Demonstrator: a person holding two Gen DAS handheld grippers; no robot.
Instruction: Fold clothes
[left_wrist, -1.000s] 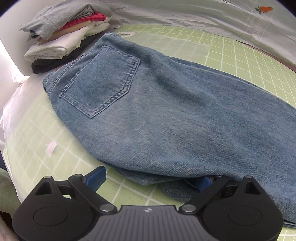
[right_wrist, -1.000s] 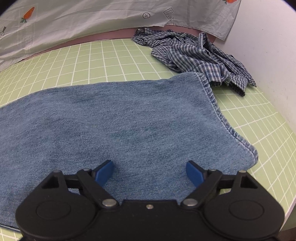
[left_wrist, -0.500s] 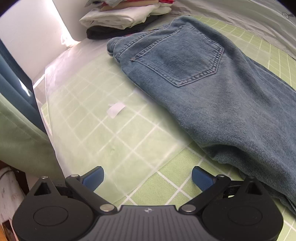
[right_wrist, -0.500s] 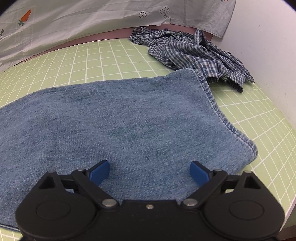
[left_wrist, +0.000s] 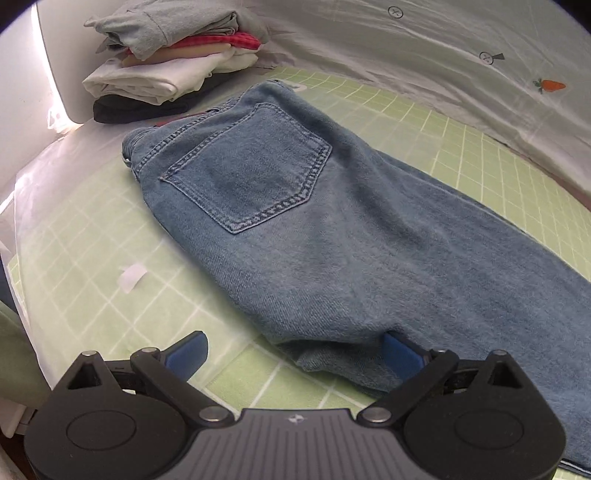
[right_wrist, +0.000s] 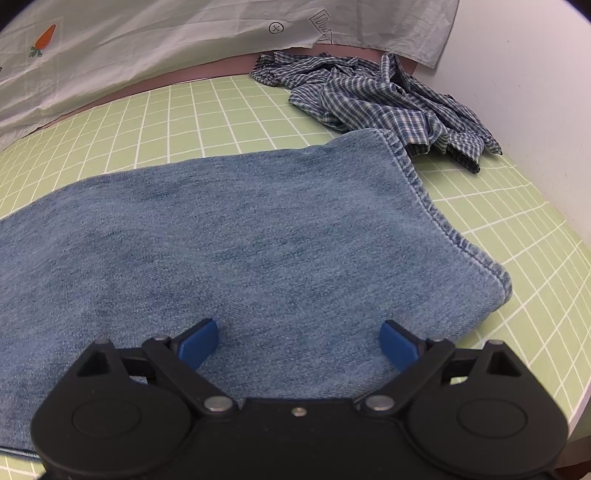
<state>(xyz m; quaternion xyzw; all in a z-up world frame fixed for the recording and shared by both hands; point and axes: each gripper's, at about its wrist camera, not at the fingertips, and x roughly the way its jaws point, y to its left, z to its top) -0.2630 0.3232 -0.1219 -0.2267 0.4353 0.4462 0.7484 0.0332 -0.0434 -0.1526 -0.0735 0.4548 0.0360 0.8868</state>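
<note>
The green gridded mat (left_wrist: 92, 295) carries the jeans (left_wrist: 332, 229), folded lengthwise, which stretch ahead of both grippers. The left gripper (left_wrist: 293, 352) has its fingers spread wide at the crotch fold: the right finger touches the denim edge, the left one stands over bare mat. The right gripper (right_wrist: 298, 341) has its jaws just opened wider, both fingers over the leg near the hem, clamping nothing. Beyond the left fingers sits a stack of folded clothes (left_wrist: 170, 62); beyond the right ones, a crumpled plaid shirt (right_wrist: 380, 107) touches the hem. A white scrap (left_wrist: 132, 277) lies left of the jeans.
</note>
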